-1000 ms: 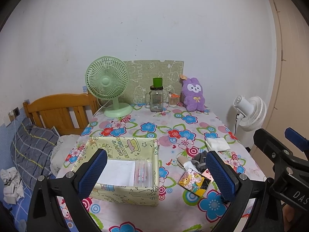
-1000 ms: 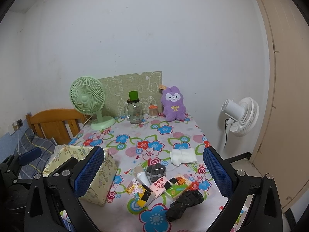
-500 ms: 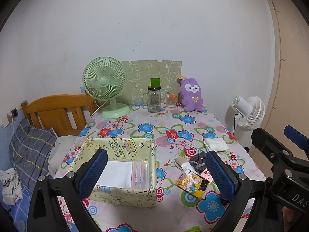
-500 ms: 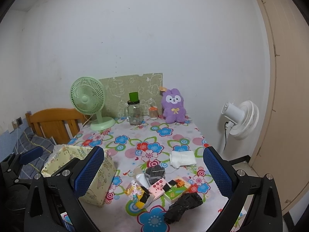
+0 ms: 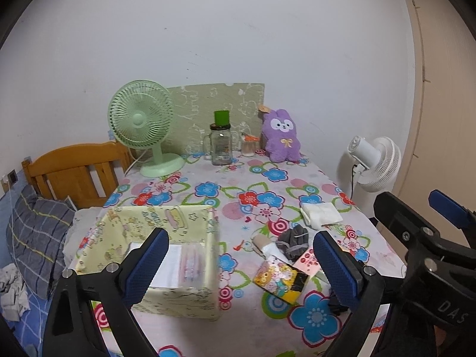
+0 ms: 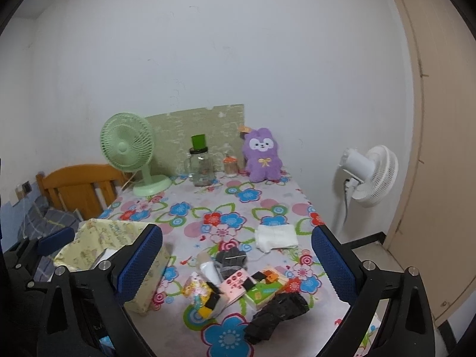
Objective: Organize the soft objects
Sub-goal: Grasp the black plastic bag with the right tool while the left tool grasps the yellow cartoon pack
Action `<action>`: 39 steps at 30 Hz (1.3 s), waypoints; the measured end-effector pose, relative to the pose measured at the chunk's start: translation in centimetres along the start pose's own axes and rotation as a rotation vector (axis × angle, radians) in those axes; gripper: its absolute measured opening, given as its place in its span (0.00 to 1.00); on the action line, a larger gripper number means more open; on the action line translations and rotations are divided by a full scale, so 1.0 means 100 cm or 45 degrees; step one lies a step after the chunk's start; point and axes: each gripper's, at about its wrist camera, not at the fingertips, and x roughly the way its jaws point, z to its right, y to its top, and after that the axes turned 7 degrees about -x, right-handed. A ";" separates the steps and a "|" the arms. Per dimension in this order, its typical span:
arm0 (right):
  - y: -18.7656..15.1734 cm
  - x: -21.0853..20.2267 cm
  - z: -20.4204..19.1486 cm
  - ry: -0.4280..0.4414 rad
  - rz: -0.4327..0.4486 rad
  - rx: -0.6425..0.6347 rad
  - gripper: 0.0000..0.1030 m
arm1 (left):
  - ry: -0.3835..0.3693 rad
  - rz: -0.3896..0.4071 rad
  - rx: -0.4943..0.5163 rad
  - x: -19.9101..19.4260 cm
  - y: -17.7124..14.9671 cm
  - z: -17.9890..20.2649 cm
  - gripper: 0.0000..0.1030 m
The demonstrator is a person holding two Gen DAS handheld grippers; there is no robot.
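A pale yellow fabric box (image 5: 166, 247) stands at the table's near left, with white paper and a clear packet inside; it also shows in the right wrist view (image 6: 119, 238). A heap of small items lies to its right: a yellow cartoon pouch (image 5: 279, 279), a grey rolled sock (image 5: 293, 239), a pink card (image 6: 235, 282), a green packet (image 6: 263, 290) and a black crumpled bag (image 6: 276, 312). A folded white cloth (image 5: 319, 212) lies farther back. A purple plush bunny (image 5: 281, 136) sits at the wall. My left gripper (image 5: 241, 267) and right gripper (image 6: 236, 267) are open, empty, above the near edge.
A green desk fan (image 5: 142, 125), a glass jar with a green lid (image 5: 220, 145) and a small cup (image 5: 249, 145) stand at the back of the flowered tablecloth (image 5: 253, 187). A white floor fan (image 5: 374, 160) stands right of the table. A wooden bed frame (image 5: 74, 169) is at the left.
Both grippers have drawn back and risen slightly, so the table looks smaller and farther. Nothing on the table has moved and both grippers stay open.
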 end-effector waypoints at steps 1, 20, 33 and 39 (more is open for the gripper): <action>-0.002 0.001 0.002 -0.007 0.000 0.004 0.96 | -0.005 -0.001 0.008 0.002 -0.002 0.004 0.96; -0.054 0.049 0.039 -0.032 -0.182 0.086 0.90 | -0.094 -0.209 0.127 0.068 -0.044 0.055 0.92; -0.091 0.090 0.043 -0.063 -0.355 0.126 0.82 | -0.023 -0.244 0.176 0.107 -0.073 0.052 0.89; -0.111 0.106 0.041 -0.082 -0.450 0.155 0.77 | -0.018 -0.308 0.191 0.122 -0.085 0.046 0.89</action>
